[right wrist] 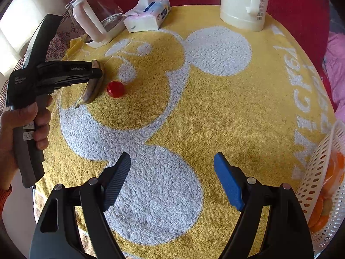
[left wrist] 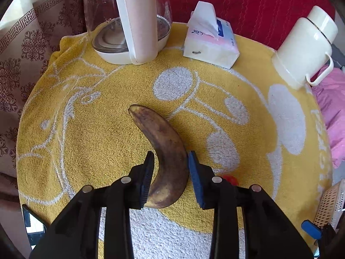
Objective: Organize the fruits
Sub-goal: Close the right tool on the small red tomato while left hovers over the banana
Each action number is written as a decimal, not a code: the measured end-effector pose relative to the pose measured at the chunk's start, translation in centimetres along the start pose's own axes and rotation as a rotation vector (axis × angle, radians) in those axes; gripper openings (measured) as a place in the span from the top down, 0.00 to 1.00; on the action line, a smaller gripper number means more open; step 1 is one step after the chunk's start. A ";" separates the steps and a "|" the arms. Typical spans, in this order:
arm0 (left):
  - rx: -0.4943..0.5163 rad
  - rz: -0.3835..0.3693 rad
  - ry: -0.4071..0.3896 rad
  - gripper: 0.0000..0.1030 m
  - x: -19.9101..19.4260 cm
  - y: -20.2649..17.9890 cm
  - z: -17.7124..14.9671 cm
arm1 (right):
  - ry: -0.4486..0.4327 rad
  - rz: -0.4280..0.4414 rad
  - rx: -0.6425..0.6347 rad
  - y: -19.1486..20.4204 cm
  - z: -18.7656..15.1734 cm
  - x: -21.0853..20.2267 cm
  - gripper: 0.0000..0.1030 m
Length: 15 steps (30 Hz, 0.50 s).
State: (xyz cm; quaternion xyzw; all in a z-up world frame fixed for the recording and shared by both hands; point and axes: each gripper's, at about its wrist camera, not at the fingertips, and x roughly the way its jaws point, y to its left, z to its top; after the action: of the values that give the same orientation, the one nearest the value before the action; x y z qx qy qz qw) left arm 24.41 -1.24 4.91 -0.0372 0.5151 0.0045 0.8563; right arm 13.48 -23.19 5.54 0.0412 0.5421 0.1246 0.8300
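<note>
A brown, overripe banana (left wrist: 166, 151) lies curved on the yellow towel (left wrist: 97, 140). My left gripper (left wrist: 171, 158) is shut on its thick lower half, one pad on each side. The right wrist view shows the same grip from the side, a hand holding the left gripper (right wrist: 98, 73) over the banana (right wrist: 92, 90). A small red round fruit (right wrist: 116, 89) sits just right of the banana, half hidden behind my finger in the left wrist view. My right gripper (right wrist: 172, 164) hangs open over the towel's white patch, with nothing between its fingers. A white perforated basket (right wrist: 319, 168) with orange fruit stands at the right edge.
At the far side of the table stand a glass kettle (left wrist: 127, 19), a tissue pack (left wrist: 210, 38) and a cream lidded jug (left wrist: 304, 45). Red fabric hangs behind them. Pink cloth (left wrist: 332, 112) lies off the table's right side.
</note>
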 end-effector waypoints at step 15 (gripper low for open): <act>-0.076 -0.022 0.017 0.65 -2.3 4.6 -2.0 | -0.034 0.036 -0.092 3.5 3.7 2.5 0.22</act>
State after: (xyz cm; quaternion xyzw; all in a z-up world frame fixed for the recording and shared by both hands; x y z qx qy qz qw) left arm 21.40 3.32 5.72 -0.0754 0.5212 0.0144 0.8500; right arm 17.22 -18.90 5.55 0.0147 0.5206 0.1637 0.8379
